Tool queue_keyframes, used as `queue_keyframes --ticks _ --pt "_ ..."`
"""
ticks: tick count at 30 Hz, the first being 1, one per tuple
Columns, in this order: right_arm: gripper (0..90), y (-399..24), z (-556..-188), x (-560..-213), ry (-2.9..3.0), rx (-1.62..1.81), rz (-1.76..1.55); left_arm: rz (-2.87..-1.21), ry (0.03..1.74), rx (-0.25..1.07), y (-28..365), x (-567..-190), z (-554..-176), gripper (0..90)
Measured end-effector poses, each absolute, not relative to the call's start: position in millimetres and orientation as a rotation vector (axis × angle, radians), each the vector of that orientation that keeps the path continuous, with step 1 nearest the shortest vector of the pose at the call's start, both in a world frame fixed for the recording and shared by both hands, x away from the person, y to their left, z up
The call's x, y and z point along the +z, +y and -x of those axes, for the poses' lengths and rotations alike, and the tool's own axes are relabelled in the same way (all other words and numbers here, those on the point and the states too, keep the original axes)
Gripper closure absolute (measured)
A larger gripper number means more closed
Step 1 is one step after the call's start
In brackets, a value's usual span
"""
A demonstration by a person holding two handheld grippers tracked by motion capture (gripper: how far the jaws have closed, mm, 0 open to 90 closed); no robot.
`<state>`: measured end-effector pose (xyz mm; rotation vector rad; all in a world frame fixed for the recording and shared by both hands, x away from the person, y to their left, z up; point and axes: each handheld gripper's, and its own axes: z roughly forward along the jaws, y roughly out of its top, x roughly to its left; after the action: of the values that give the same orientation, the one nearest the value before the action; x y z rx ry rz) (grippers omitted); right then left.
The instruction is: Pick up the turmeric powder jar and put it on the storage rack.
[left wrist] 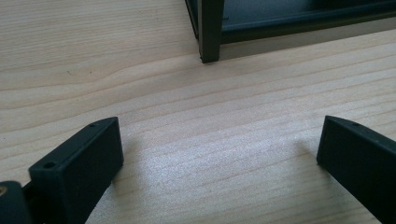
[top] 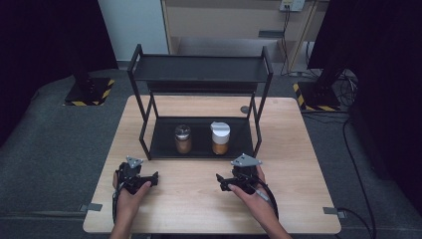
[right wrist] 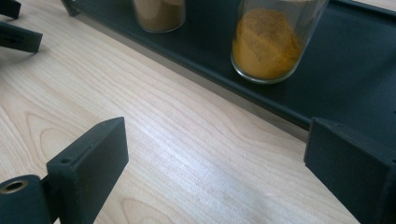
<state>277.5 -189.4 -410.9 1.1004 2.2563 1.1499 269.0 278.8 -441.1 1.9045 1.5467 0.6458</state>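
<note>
White-capped jar (top: 220,138) of orange powder on the rack's lower shelf (top: 164,144), centre of the high view; in the right gripper view its top is cut off by the upper edge. Silver-lidded jar (top: 182,138) just left of it, also cropped there. Right gripper (top: 230,182) lower centre-right, on the table (top: 298,149), jaws apart, nothing between. Left gripper (top: 145,181) lower left, jaws wide, empty. Forearms enter from bottom.
</note>
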Motion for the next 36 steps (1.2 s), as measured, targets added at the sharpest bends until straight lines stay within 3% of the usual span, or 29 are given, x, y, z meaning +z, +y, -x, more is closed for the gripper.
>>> queue_keyframes --ticks 36 --pt "7.6 -232 -264 -425 2.248 1.074 -1.146 -1.906 1.543 0.644 278 -441 -270 0.0"
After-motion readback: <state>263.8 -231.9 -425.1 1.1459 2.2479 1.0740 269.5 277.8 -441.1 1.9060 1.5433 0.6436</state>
